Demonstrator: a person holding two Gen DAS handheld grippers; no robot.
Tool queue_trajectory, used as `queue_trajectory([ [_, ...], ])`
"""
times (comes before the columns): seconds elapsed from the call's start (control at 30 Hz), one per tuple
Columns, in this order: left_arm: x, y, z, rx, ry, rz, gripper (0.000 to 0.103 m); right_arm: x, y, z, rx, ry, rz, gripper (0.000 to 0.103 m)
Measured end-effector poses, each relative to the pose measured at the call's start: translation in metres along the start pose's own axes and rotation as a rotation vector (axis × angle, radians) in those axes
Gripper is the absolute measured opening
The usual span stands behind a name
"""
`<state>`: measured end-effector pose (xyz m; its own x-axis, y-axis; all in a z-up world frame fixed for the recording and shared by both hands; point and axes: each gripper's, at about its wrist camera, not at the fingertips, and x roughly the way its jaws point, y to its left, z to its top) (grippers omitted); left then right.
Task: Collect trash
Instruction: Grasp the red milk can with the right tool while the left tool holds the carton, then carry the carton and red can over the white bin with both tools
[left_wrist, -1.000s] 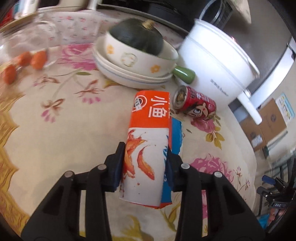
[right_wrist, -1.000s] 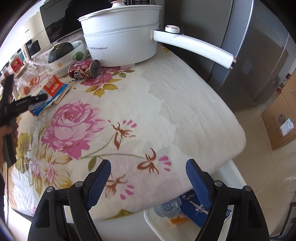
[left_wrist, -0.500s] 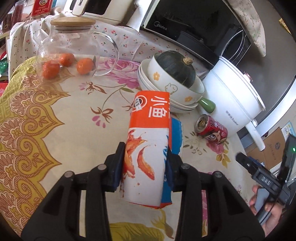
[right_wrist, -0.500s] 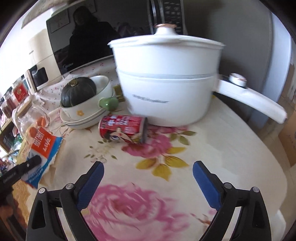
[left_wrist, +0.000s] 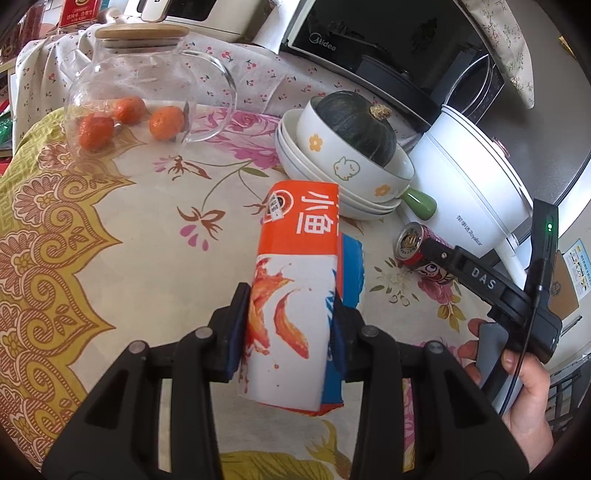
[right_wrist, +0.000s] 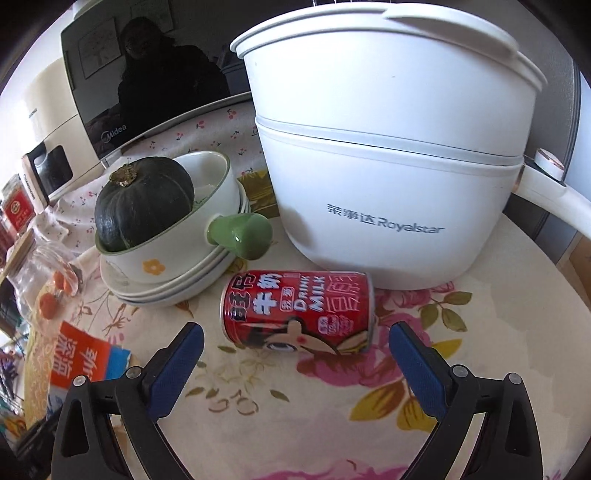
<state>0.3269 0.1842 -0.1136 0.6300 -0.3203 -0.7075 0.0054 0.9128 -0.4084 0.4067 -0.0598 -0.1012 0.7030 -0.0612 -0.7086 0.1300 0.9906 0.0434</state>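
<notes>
My left gripper (left_wrist: 290, 323) is shut on an orange and white snack packet (left_wrist: 295, 266) with fish printed on it, holding it above the flowered tablecloth (left_wrist: 129, 258). A blue wrapper edge shows behind the packet. A red milk drink can (right_wrist: 295, 310) lies on its side in front of the white pot. My right gripper (right_wrist: 295, 334) stands open, and the can lies just beyond its blue fingertips, touching neither pad. In the left wrist view one of the right gripper's fingers (left_wrist: 443, 254) covers part of the can (left_wrist: 410, 242). The packet (right_wrist: 85, 354) also shows at the lower left of the right wrist view.
A white electric pot (right_wrist: 369, 184) with a long handle stands right behind the can. To its left, stacked bowls (right_wrist: 166, 266) hold a dark green squash (right_wrist: 144, 203). A glass jar (left_wrist: 147, 92) with oranges and a microwave (left_wrist: 369, 48) are farther back.
My right gripper moved from the table's edge up to the red can, and its jaws spread wider. The left gripper drew back from the bowls, still holding the packet.
</notes>
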Motion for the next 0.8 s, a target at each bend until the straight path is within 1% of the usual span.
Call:
queue_trajectory([
  [0.07,0.000,0.001,0.000,0.000,-0.001,0.009,0.041,0.006,0.003,0.001,-0.010,0.003,-0.033,0.101],
  [0.23,0.001,-0.002,-0.002,0.008,0.001,0.013,0.041,0.018,0.008,0.006,-0.030,0.012,-0.076,0.100],
  [0.27,0.001,-0.003,-0.002,0.012,0.002,0.015,0.041,0.019,0.009,0.007,-0.037,0.010,-0.076,0.096],
  [0.3,0.001,-0.005,-0.003,0.018,0.000,0.016,0.041,0.020,0.010,0.008,-0.043,0.011,-0.070,0.089],
  [0.4,-0.001,-0.009,-0.002,0.030,-0.004,0.021,0.041,0.015,0.009,0.007,-0.050,0.024,-0.070,0.089],
  [0.57,-0.009,-0.020,-0.006,0.072,-0.005,0.038,0.041,-0.009,0.000,-0.003,-0.085,0.029,-0.059,0.088],
  [0.63,-0.014,-0.024,-0.009,0.077,0.006,0.042,0.041,-0.026,-0.008,-0.006,-0.090,0.036,-0.052,0.088],
  [0.8,-0.036,-0.040,-0.013,0.086,0.006,0.042,0.041,-0.062,-0.031,-0.023,-0.100,0.052,-0.051,0.088],
])
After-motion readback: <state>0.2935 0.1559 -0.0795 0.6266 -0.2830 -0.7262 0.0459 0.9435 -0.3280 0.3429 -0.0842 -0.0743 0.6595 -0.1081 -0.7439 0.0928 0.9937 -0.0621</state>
